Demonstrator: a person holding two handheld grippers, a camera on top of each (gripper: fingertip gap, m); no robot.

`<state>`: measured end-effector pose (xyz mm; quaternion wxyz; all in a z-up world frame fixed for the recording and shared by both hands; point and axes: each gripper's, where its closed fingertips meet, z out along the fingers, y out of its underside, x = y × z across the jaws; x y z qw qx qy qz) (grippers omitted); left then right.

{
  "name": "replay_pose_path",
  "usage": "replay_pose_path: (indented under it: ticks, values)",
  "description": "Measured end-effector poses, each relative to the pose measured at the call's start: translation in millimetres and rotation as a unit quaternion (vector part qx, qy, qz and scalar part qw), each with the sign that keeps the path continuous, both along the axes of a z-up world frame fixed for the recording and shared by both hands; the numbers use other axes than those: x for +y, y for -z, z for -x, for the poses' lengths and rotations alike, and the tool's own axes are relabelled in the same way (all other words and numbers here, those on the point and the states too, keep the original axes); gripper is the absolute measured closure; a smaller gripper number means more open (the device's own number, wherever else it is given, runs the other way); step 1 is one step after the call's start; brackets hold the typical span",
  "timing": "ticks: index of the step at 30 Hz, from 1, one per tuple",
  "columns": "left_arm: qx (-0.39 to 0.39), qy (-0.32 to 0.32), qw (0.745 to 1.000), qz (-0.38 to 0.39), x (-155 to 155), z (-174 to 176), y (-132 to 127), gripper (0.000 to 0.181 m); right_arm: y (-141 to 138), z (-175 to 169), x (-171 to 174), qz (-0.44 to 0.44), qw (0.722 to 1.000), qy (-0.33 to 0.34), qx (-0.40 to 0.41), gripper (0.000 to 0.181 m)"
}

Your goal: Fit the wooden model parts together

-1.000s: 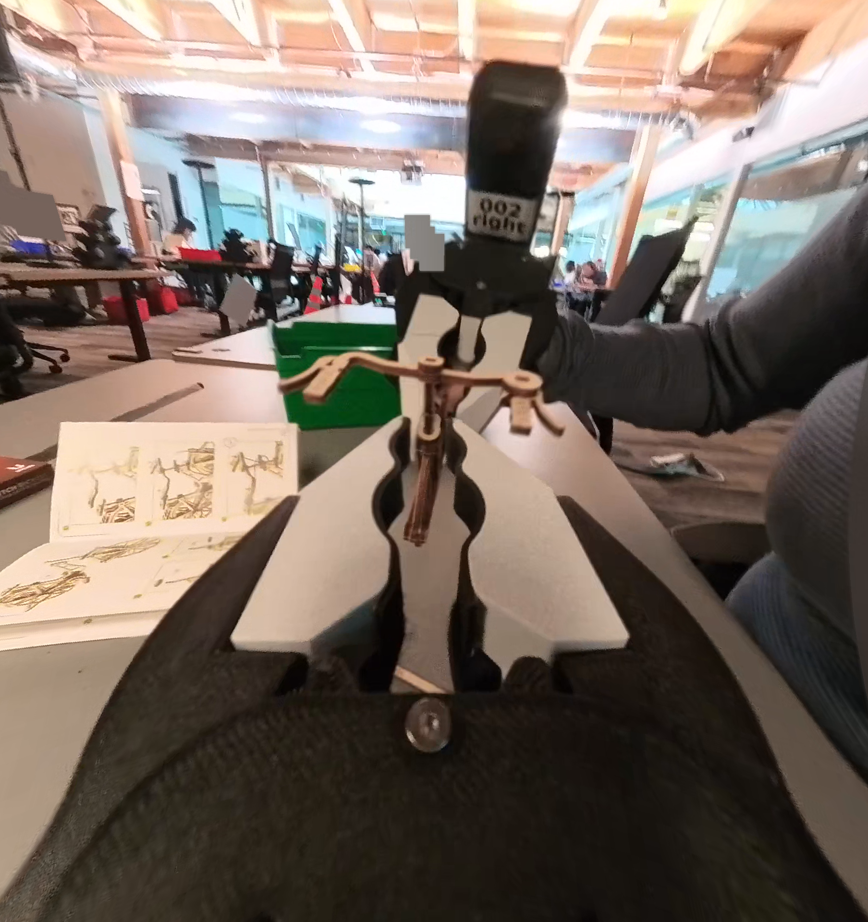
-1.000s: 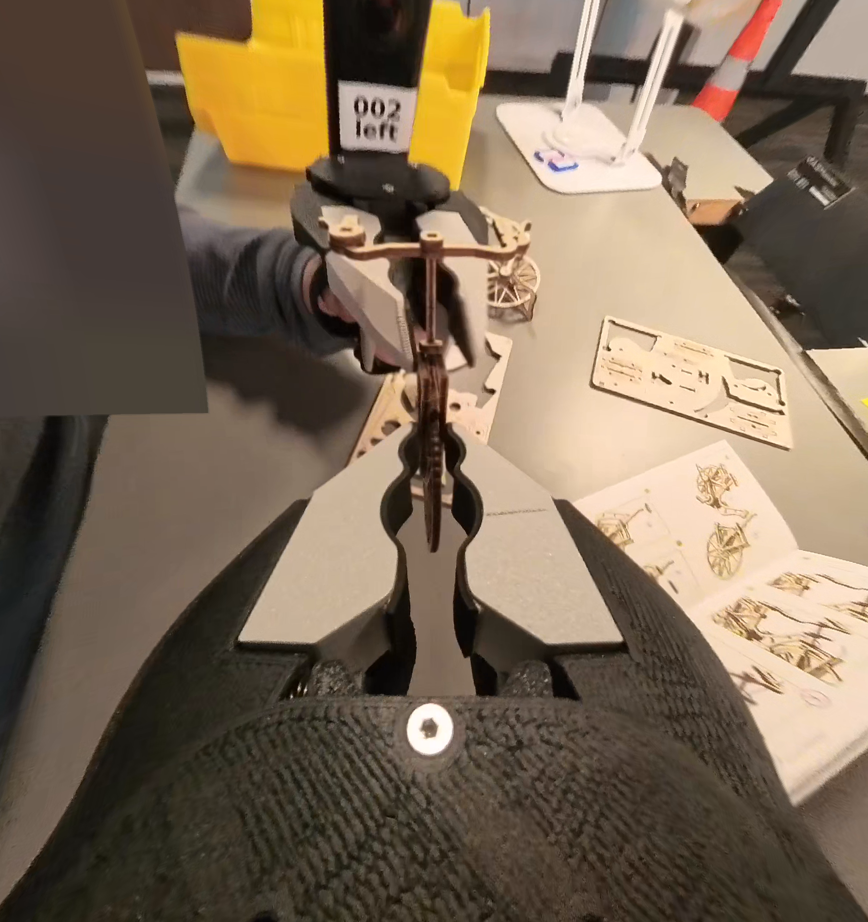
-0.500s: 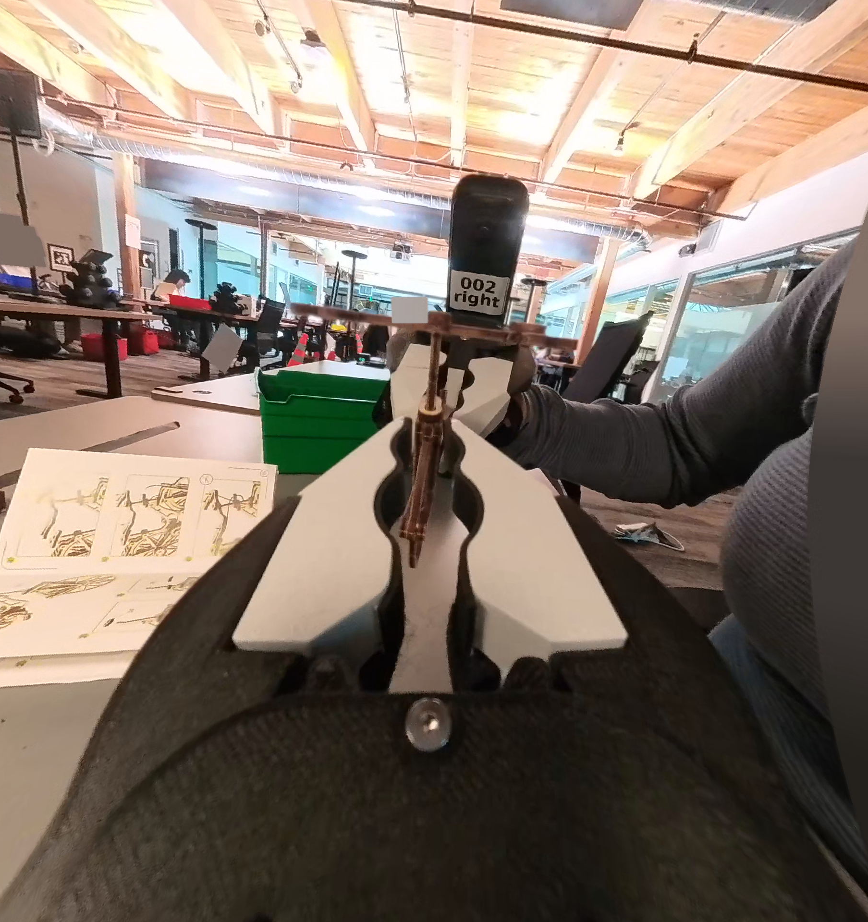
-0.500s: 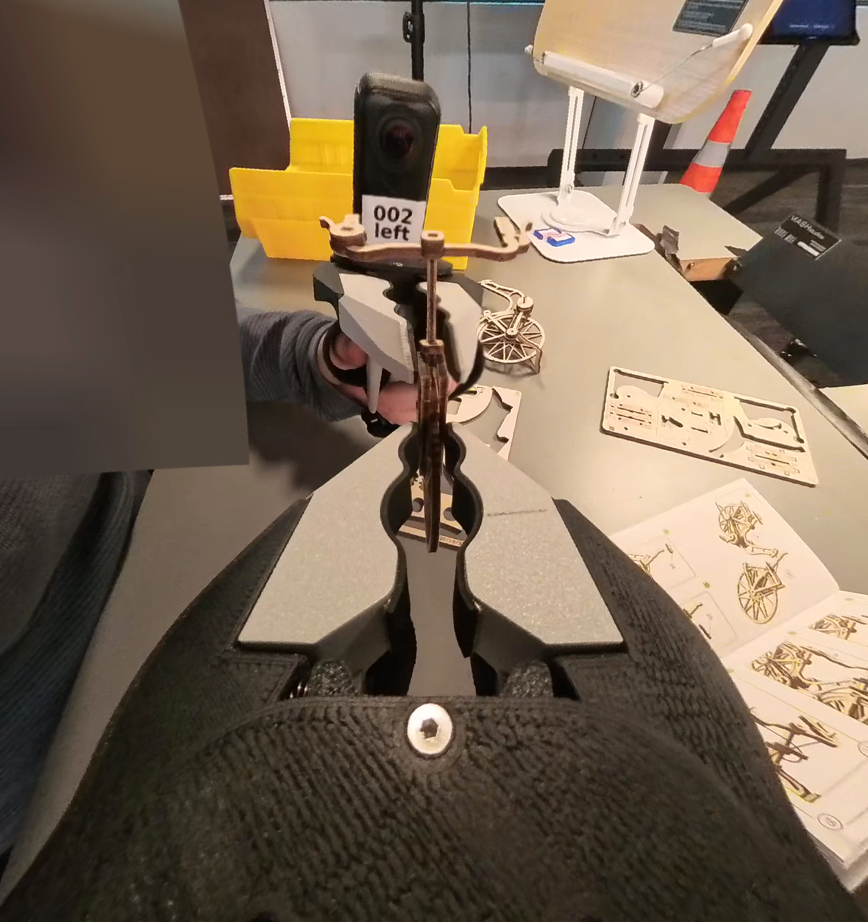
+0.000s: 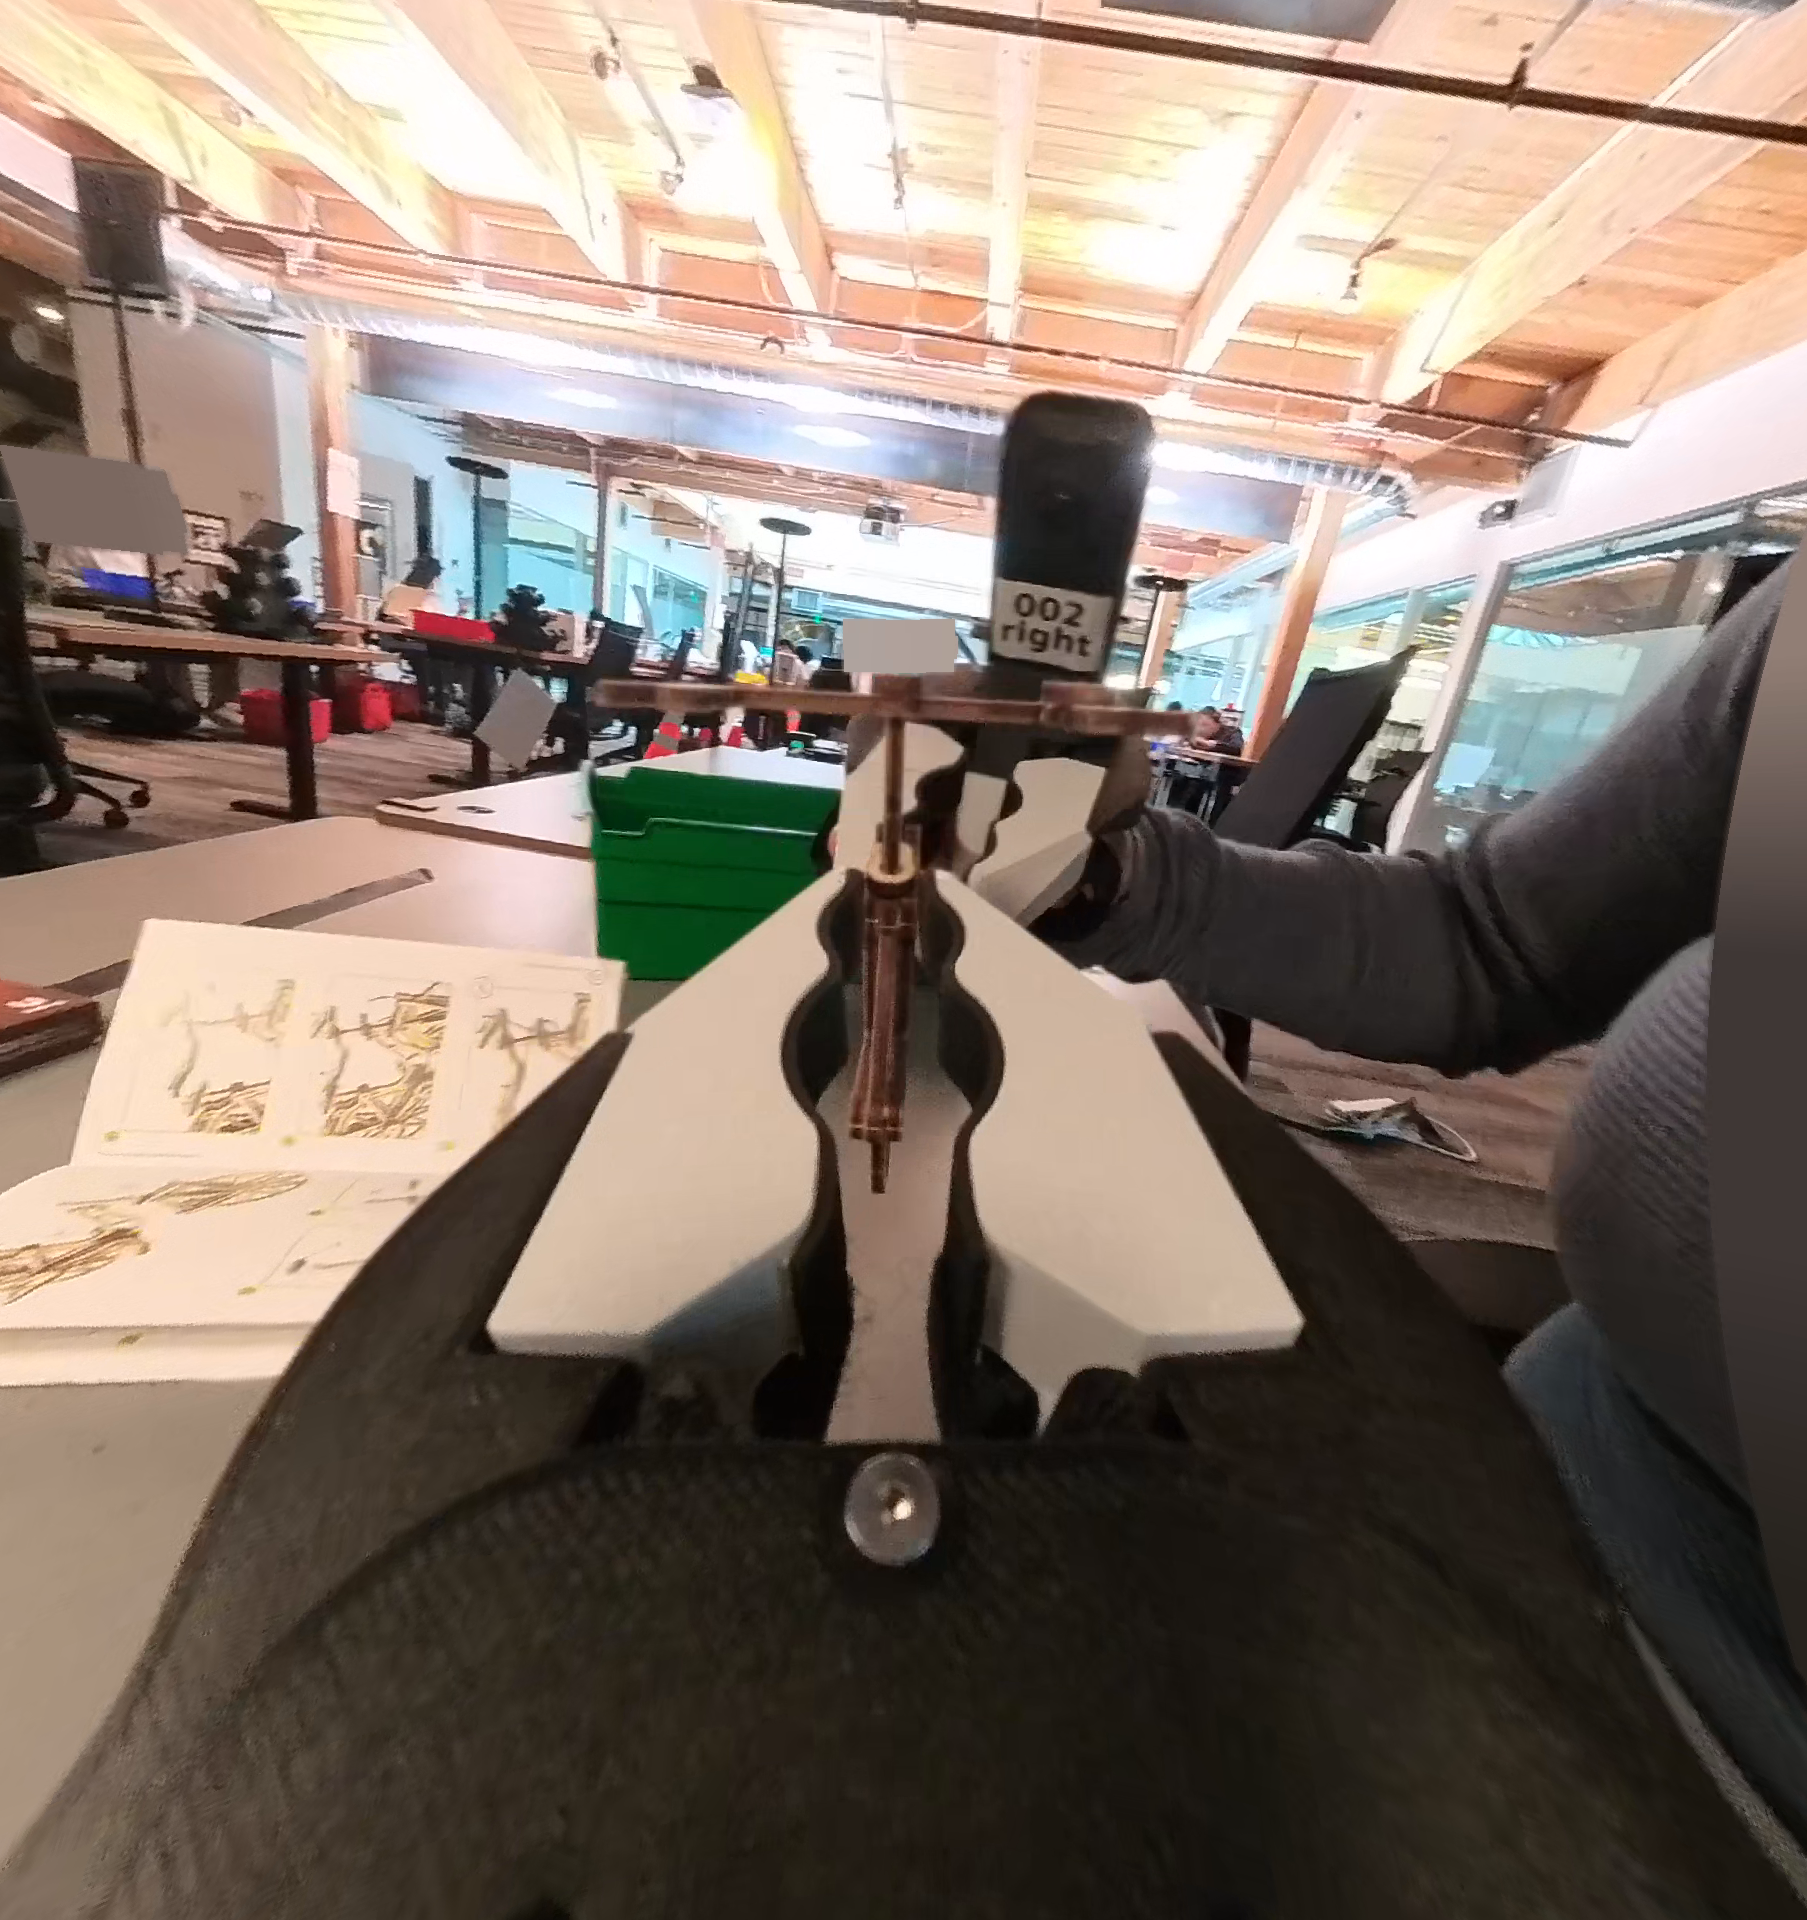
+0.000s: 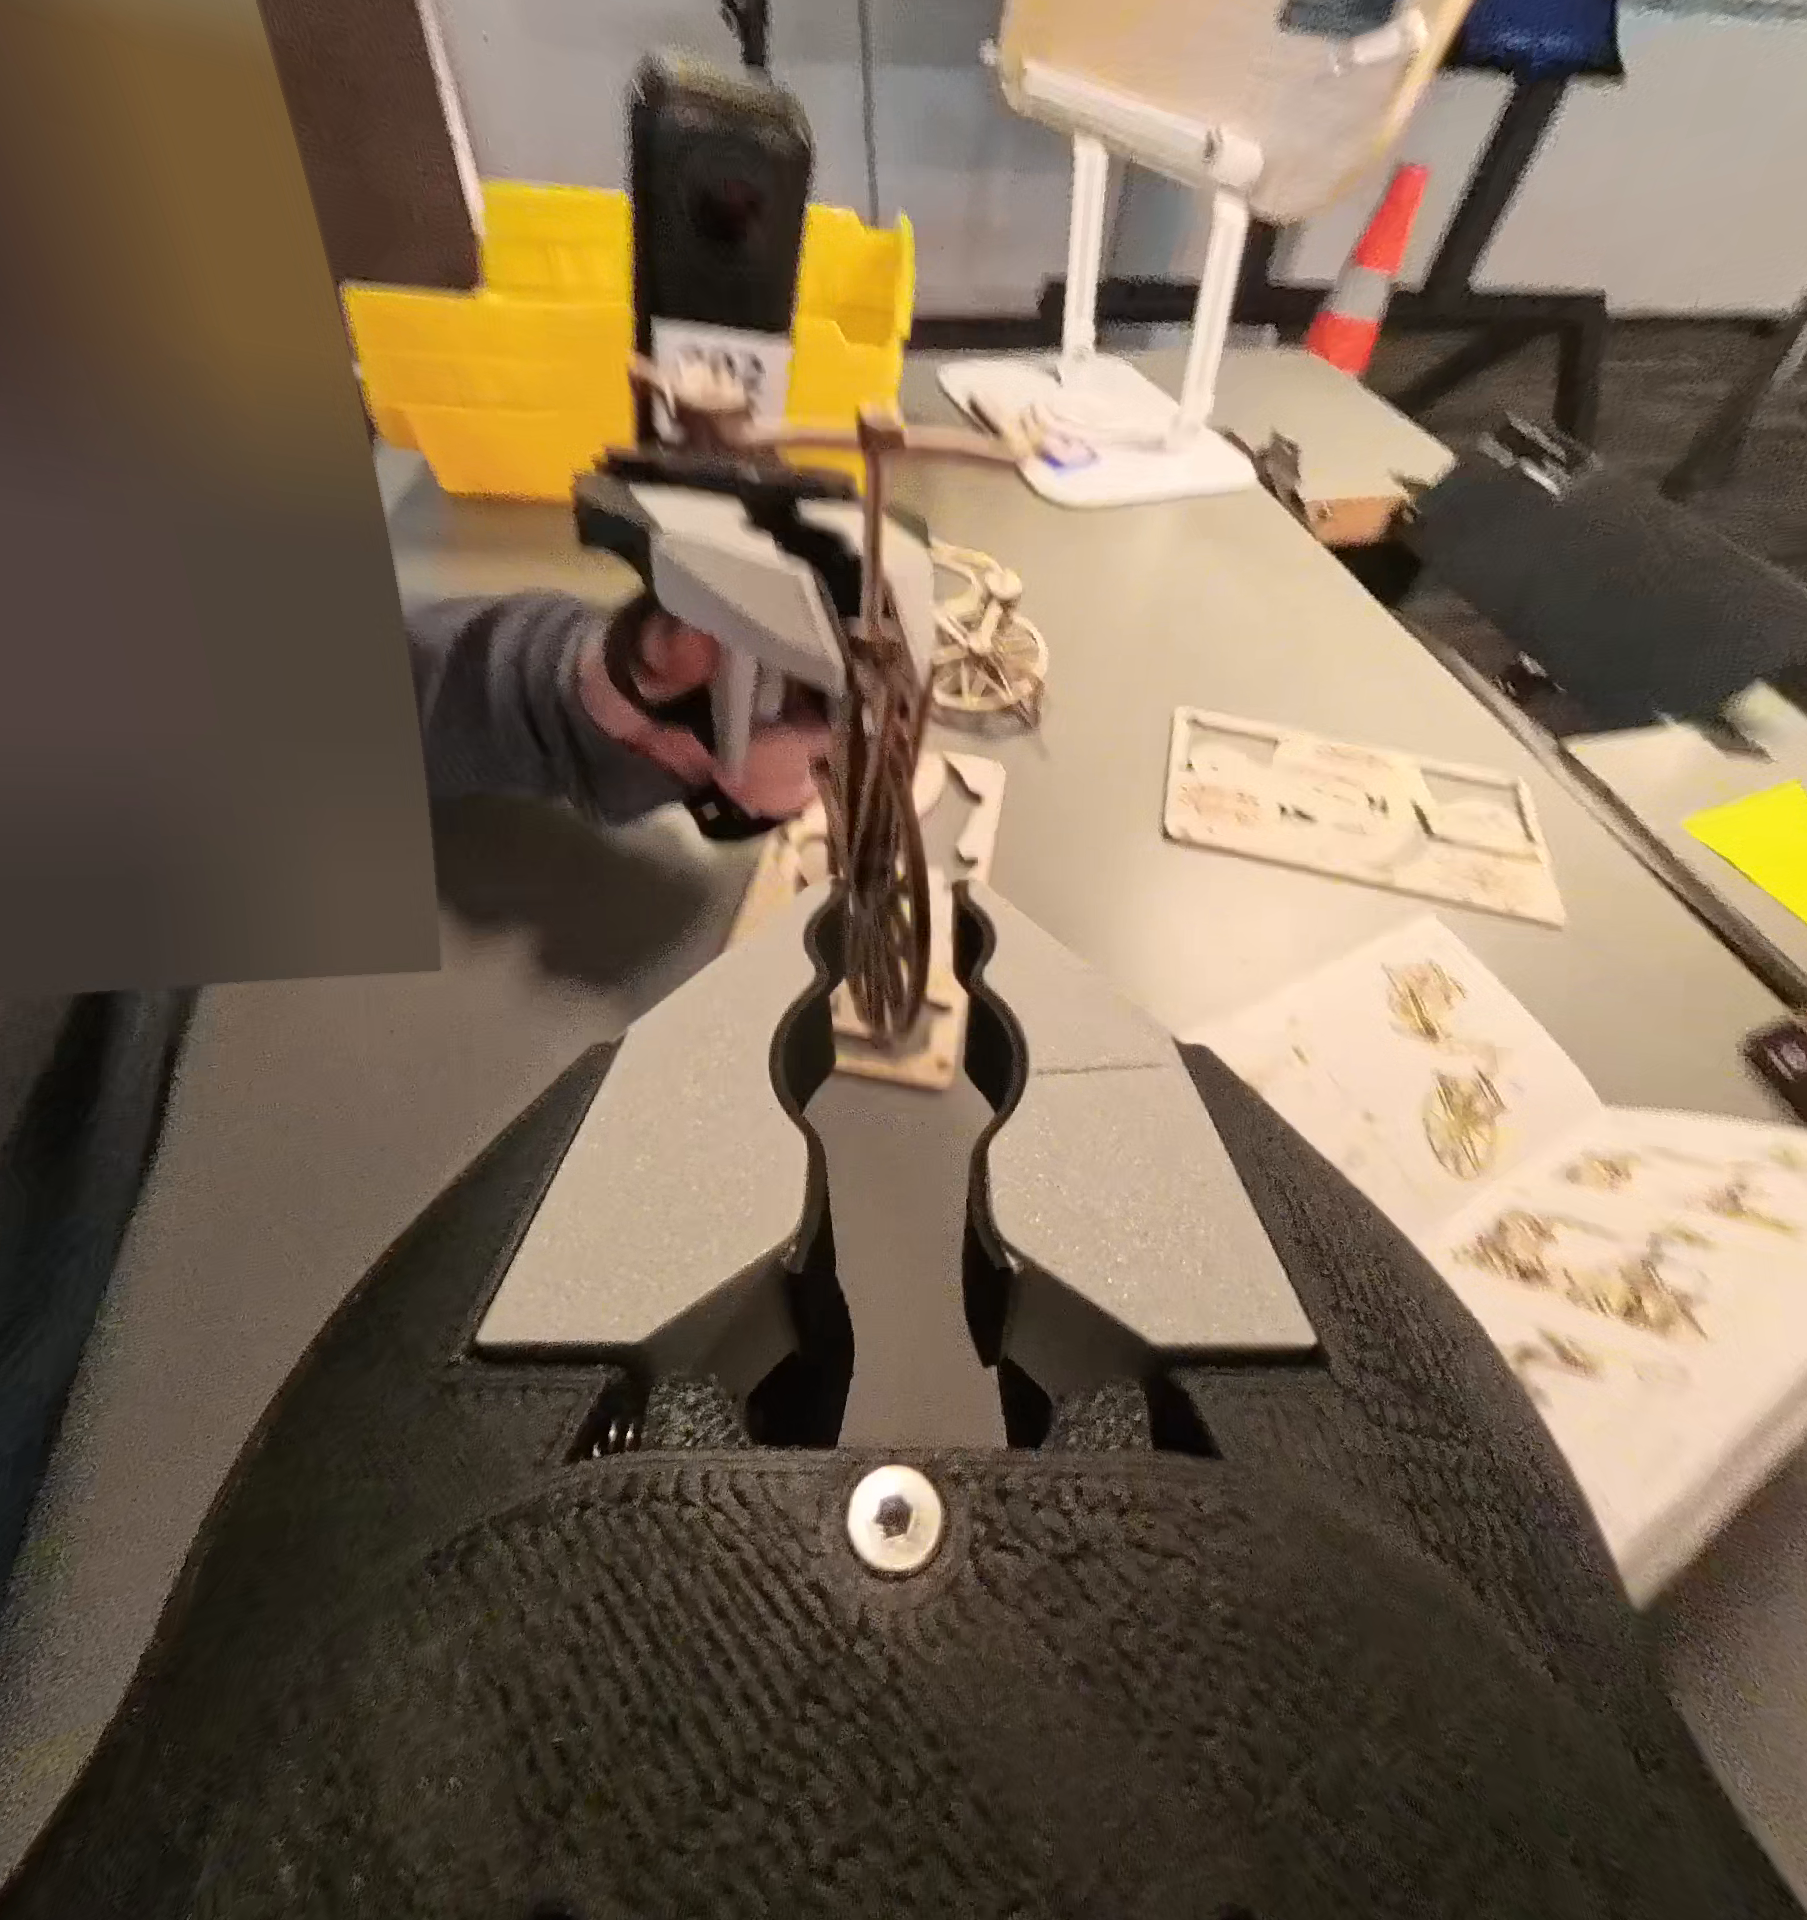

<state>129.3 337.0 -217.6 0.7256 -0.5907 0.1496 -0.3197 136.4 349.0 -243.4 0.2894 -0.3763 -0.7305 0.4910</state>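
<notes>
A dark wooden wheel-and-fork model point(image 5: 881, 1023) with a handlebar point(image 5: 878, 704) across its top stands upright in my left gripper point(image 5: 888, 883), which is shut on it. In the right wrist view the spoked wheel point(image 6: 883, 831) is turned at a slight angle, and the left gripper point(image 6: 774, 582) holds it from behind. My right gripper point(image 6: 894, 899) is open. Its fingertips stand on either side of the wheel's lower rim with a gap on each side. It also shows in the left wrist view point(image 5: 966, 821), just behind the model.
An open instruction booklet point(image 5: 338, 1039) point(image 6: 1501, 1195) lies on the grey table point(image 6: 1242, 582). A small built wooden bicycle point(image 6: 982, 644), punched part sheets point(image 6: 1346, 810) point(image 6: 909, 1049), a yellow bin point(image 6: 525, 364), a white stand point(image 6: 1138, 312) and a green bin point(image 5: 701, 862) stand around.
My right gripper has opened and let go of the model. The left gripper still holds it and has swung left and tilted in the right wrist view, so the wheel shows at an angle.
</notes>
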Motion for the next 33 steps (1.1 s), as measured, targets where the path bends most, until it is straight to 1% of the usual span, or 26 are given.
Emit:
replay_pose_path:
  ticks: [1,2,3,5,6,8,10,13,14,17,19,21,23,24,26,27,28,29,30,31,32,33]
  values:
    - [-0.004,-0.008,1.0,0.002,0.7,5.0,0.2,0.172,7.8,-3.7,7.9,-0.014,1.0,0.012,-0.016,0.165]
    - [-0.004,-0.015,1.0,0.005,1.1,9.6,0.8,0.172,22.2,-10.2,13.8,-0.034,0.998,0.016,-0.044,0.168]
    - [0.0,-0.025,1.0,0.008,1.9,14.0,1.8,0.172,43.9,-20.0,15.8,-0.06,0.994,0.009,-0.087,0.168]
    - [0.001,-0.038,0.999,0.009,2.5,20.3,2.4,0.172,87.7,-46.6,0.7,-0.085,0.979,-0.045,-0.177,0.165]
    - [-0.001,-0.037,0.999,0.01,2.2,21.4,2.1,0.172,102.2,-56.6,-8.2,-0.097,0.972,-0.067,-0.202,0.163]
    - [0.002,-0.041,0.999,0.013,2.9,22.6,3.3,0.172,116.6,-65.8,-22.0,-0.14,0.963,-0.1,-0.209,0.164]
    - [0.006,-0.041,0.999,0.016,3.4,21.7,5.1,0.172,122.1,-65.5,-28.9,-0.194,0.95,-0.118,-0.215,0.166]
    - [0.01,-0.036,0.999,0.019,3.8,19.2,6.9,0.172,132.3,-65.8,-28.2,-0.294,0.91,-0.146,-0.253,0.169]
    - [0.013,-0.037,0.999,0.02,4.2,18.9,8.0,0.172,133.6,-65.8,-29.2,-0.316,0.898,-0.159,-0.262,0.171]
    - [0.02,-0.036,0.999,0.022,4.2,17.5,9.0,0.172,134.8,-64.0,-28.5,-0.36,0.869,-0.178,-0.288,0.172]
    - [0.024,-0.037,0.999,0.021,3.6,17.5,8.5,0.172,135.7,-64.3,-28.7,-0.369,0.857,-0.185,-0.308,0.176]
    - [0.024,-0.039,0.999,0.019,2.9,18.6,7.3,0.172,136.3,-66.0,-29.2,-0.36,0.853,-0.183,-0.33,0.179]
    - [0.02,-0.041,0.999,0.015,2.0,20.4,5.0,0.172,136.5,-66.2,-29.3,-0.336,0.86,-0.164,-0.346,0.18]
    - [0.017,-0.044,0.999,0.013,1.5,21.8,3.6,0.172,136.4,-65.7,-29.5,-0.322,0.867,-0.152,-0.349,0.18]
    - [0.01,-0.057,0.998,-0.002,-1.1,26.7,-3.2,0.172,132.7,-60.7,-28.6,-0.298,0.892,-0.127,-0.315,0.18]
    - [0.004,-0.066,0.998,-0.018,-4.4,30.5,-10.2,0.172,121.8,-53.1,-26.4,-0.276,0.913,-0.1,-0.283,0.18]
    - [-0.006,-0.076,0.996,-0.037,-8.4,35.6,-19.5,0.172,98.9,-39.4,-25.5,-0.236,0.942,-0.062,-0.232,0.181]
    - [-0.019,-0.085,0.994,-0.059,-12.9,41.2,-31.1,0.172,62.9,-22.2,-25.9,-0.182,0.971,-0.019,-0.156,0.181]
    - [-0.036,-0.088,0.992,-0.082,-17.2,46.4,-45.1,0.173,16.8,-7.2,-27.6,-0.12,0.991,0.017,-0.064,0.181]
    - [-0.051,-0.082,0.99,-0.107,-21.4,48.9,-60.6,0.172,-33.7,2.1,-30.0,-0.057,0.997,0.042,0.034,0.181]
    - [-0.056,-0.071,0.987,-0.13,-24.9,47.8,-76.2,0.172,-82.5,5.2,-32.2,0.001,0.99,0.057,0.126,0.181]
    - [-0.054,-0.058,0.985,-0.15,-26.6,44.0,-91.6,0.172,-124.2,3.3,-35.2,0.05,0.977,0.059,0.199,0.181]
